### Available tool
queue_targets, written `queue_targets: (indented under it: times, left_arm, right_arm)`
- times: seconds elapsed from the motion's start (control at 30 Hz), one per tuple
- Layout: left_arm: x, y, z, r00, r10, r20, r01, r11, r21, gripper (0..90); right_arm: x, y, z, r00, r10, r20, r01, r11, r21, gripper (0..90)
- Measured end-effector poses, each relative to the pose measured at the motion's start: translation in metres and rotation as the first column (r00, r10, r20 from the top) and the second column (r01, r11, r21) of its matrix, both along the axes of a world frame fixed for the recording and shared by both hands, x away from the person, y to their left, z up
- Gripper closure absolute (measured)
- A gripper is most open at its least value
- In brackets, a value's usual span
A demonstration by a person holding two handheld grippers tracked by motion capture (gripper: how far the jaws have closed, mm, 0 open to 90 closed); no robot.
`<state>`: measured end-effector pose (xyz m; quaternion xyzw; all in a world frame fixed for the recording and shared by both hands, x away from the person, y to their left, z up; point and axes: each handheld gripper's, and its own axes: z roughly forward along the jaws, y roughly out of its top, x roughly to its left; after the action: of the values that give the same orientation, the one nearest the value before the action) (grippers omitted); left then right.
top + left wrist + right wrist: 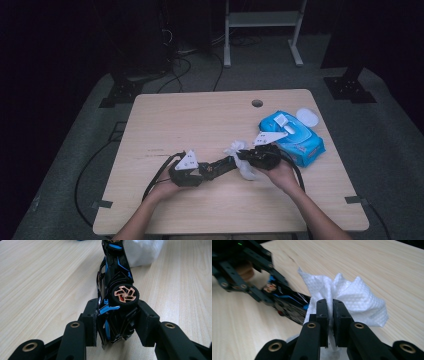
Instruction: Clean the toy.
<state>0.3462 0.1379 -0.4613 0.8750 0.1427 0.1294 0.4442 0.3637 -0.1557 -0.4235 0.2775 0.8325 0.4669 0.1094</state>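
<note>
On the near half of the wooden table (200, 115), the two grippers meet nose to nose over a toy car and a wipe.

Left gripper (197, 170): held in the person's left hand (165, 187), it points toward the right side of the high view. In the left gripper view, its jaws are clamped on one end of the black toy car (116, 290), one pad on each flank. The car lies turned on its side in the grip, so that a copper-spoked wheel (124, 294) faces upward just above the jaws. Blue trim lines run along the bodywork. The far end of the car reaches away from the jaws to the white wipe (142, 251), which it touches.

Right gripper (330, 306): held in the person's right hand (280, 175), it points toward the left side of the high view. Its jaws are pressed nearly together, pinching a fold of the white wipe between the pads. The wipe bunches up loosely above and to the right of the jaws, and its embossed texture is visible. Its left edge rests against the car body.

Behind the right gripper, on the right side of the table, lies a blue wipe pack (295, 137) with its white lid (307, 117) flipped open. A round cable hole (257, 103) sits near the far table edge.
</note>
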Motion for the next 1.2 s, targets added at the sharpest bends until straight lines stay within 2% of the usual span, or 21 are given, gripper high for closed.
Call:
queue_targets:
  times: [0.13,0.17,0.2,0.3,0.37,0.5,0.63,0.73,0.9,1.0,1.2]
  left_arm:
    - [0.000,0.004,0.001,1.0000,0.005,-0.001,-0.005,1.0000,0.006,58.0]
    - [0.000,0.005,0.001,1.0000,0.005,-0.001,-0.005,1.0000,0.001,58.0]
    - [0.000,0.006,0.001,1.0000,0.004,0.000,-0.004,1.0000,0.002,58.0]
    - [0.000,0.008,0.001,1.0000,0.006,-0.005,-0.006,1.0000,0.005,58.0]
    - [0.001,0.010,0.001,1.0000,0.007,-0.006,-0.007,1.0000,0.003,57.9]
    - [0.000,0.010,0.001,0.9999,0.009,-0.007,-0.009,1.0000,0.003,57.8]
    - [0.001,0.009,0.003,0.9999,0.005,-0.014,-0.005,1.0000,-0.005,55.5]
    - [0.001,0.006,0.004,0.9999,0.004,-0.017,-0.004,1.0000,0.005,50.1]
    - [0.002,0.006,0.002,0.9997,0.010,-0.023,-0.009,0.9996,0.026,46.9]
    - [0.002,0.007,0.003,0.9996,0.019,-0.019,-0.019,0.9995,0.023,47.0]
    - [0.004,0.012,0.004,0.9992,0.036,-0.018,-0.035,0.9987,0.037,54.9]
  right_arm:
    - [0.000,0.008,-0.004,0.9997,0.024,0.000,-0.024,1.000,-0.018,83.4]
    - [0.001,0.006,-0.005,0.9996,0.026,-0.008,-0.026,1.000,-0.001,83.5]
    - [0.002,0.004,-0.006,0.9997,0.021,-0.013,-0.021,1.000,0.014,83.5]
    - [0.002,-0.001,-0.004,1.0000,-0.004,0.001,0.004,1.000,-0.003,83.4]
    - [0.004,-0.007,-0.005,0.9997,-0.022,-0.009,0.022,1.000,-0.011,83.4]
    - [0.006,-0.011,-0.007,0.9992,-0.030,-0.025,0.031,1.000,0.007,83.4]
    - [0.007,-0.005,-0.008,0.9994,-0.019,-0.030,0.020,1.000,0.018,83.4]
    - [0.007,0.000,-0.008,0.9994,0.000,-0.034,0.001,1.000,0.023,83.4]
    - [0.002,0.014,-0.009,0.9988,0.034,-0.036,-0.033,0.999,0.028,83.4]
    - [0.000,0.023,-0.009,0.9979,0.057,-0.032,-0.056,0.998,0.025,83.4]
    - [0.000,0.035,-0.009,0.9958,0.088,-0.026,-0.087,0.996,0.027,83.4]
